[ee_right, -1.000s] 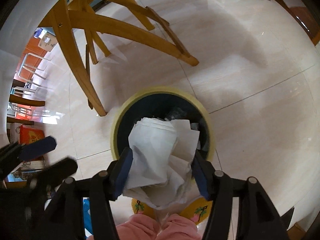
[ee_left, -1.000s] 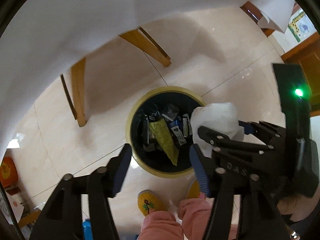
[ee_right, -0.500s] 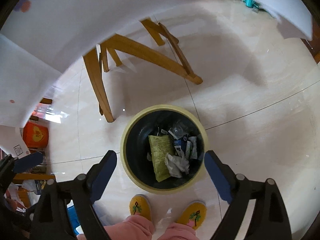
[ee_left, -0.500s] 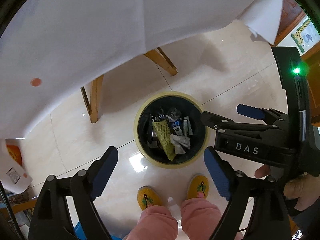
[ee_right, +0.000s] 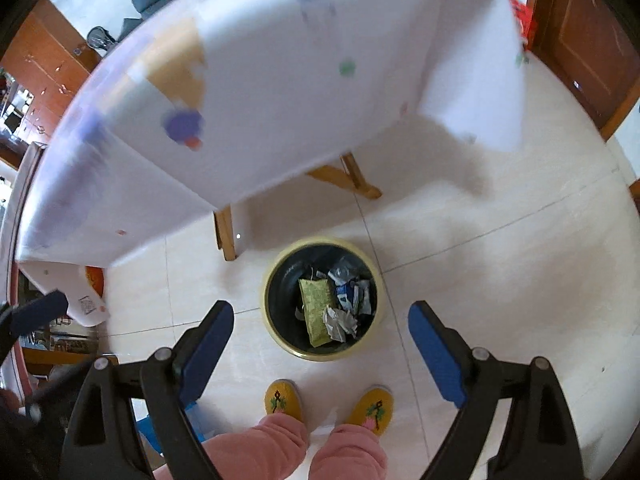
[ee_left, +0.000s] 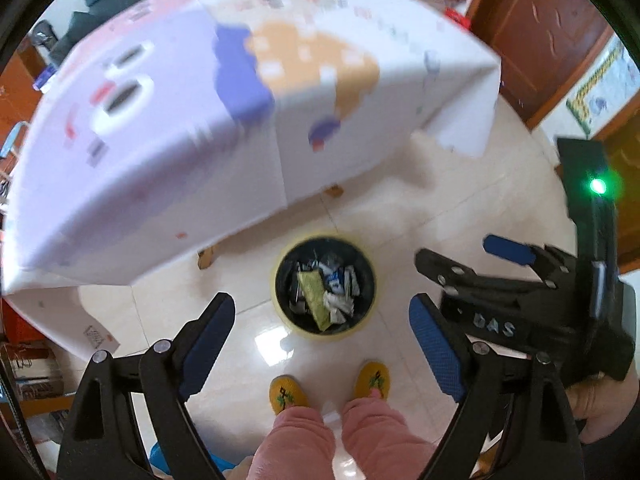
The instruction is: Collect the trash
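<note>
A round bin with a yellow rim [ee_left: 280, 312] [ee_right: 266, 320] stands on the tiled floor below both grippers. It holds a crumpled white tissue [ee_left: 338, 306] [ee_right: 340, 322], a green wrapper [ee_left: 314, 294] [ee_right: 316, 304] and other scraps. My left gripper [ee_left: 320, 344] is open and empty, high above the bin. My right gripper [ee_right: 320, 344] is open and empty above the bin; it also shows at the right of the left wrist view [ee_left: 468, 256].
A table under a white patterned cloth [ee_left: 180, 120] [ee_right: 260, 80] stands just beyond the bin on wooden legs [ee_right: 224, 232]. My yellow slippers [ee_left: 288, 394] [ee_right: 282, 400] and pink trousers are right before the bin. Wooden doors [ee_left: 540, 32] at right.
The right gripper opened and dropped the white tissue wad into the bin. Both grippers have since risen well above the bin, bringing the tabletop into view.
</note>
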{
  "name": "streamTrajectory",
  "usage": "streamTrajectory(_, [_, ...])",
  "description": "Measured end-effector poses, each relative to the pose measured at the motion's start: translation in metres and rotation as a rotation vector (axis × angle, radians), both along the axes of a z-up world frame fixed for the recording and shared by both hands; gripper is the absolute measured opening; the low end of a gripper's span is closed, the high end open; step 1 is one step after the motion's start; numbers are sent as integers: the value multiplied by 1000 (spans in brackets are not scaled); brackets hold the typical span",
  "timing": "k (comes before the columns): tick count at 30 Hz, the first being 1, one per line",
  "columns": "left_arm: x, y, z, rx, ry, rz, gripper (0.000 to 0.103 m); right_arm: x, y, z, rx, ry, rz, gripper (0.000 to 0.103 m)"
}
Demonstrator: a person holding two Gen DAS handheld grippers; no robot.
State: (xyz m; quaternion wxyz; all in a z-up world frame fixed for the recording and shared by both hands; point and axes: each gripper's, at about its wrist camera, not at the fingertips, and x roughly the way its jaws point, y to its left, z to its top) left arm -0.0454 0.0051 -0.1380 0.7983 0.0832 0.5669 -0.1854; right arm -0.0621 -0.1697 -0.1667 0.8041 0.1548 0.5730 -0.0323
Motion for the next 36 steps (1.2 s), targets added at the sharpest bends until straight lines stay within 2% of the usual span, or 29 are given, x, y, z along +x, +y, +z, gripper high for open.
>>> streamTrajectory(7, [0, 8, 76, -52, -83, 99, 88, -4, -11, 85, -55, -85, 26, 90])
streamTrajectory(10, [0, 10, 95, -59, -118, 145, 88, -3, -13, 114, -86, -115, 34, 90])
streamTrajectory(19, [2, 5, 147, -36, -313, 252, 88, -5, -17, 183, -92, -186, 59, 90])
streamTrajectory(21, [3, 7, 154, -50, -325, 282, 88, -3, -16, 192, -92, -197, 70, 90])
streamTrajectory(26, [9, 13, 157, -73, -293, 347, 88, -2, -12, 203, -98, -220, 84, 90])
streamTrajectory(36, [1, 9, 154, -11, -264, 379, 87, -1, -5, 202, -112, -246, 119, 90])
